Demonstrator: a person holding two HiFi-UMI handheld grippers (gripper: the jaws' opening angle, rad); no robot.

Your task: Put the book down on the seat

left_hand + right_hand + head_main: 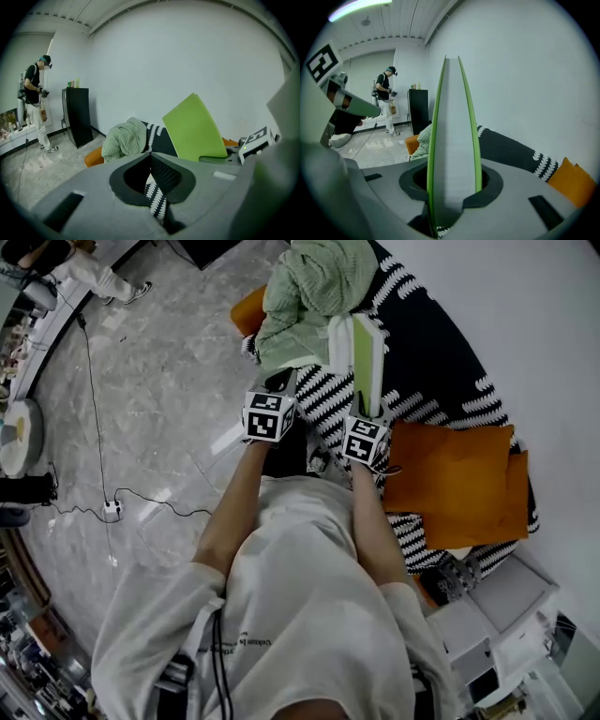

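A book (367, 357) with lime-green covers stands upright on its edge, with my right gripper (367, 409) shut on its lower end. In the right gripper view the book (452, 140) rises between the jaws, both pads against its covers. It hangs over the seat (441, 362), a sofa with a black and white patterned cover. My left gripper (279, 382) sits just left of the book, over the seat's front edge. Its jaws meet with nothing between them in the left gripper view (151, 161), where the book (194, 126) shows at the right.
A green knitted blanket (314, 287) lies bunched on the seat's far end. Orange cushions (459, 484) lie on its near end, another orange cushion (248, 310) by the blanket. A person (35, 93) stands beside a black cabinet (77, 117). A cable (94, 409) runs over the floor.
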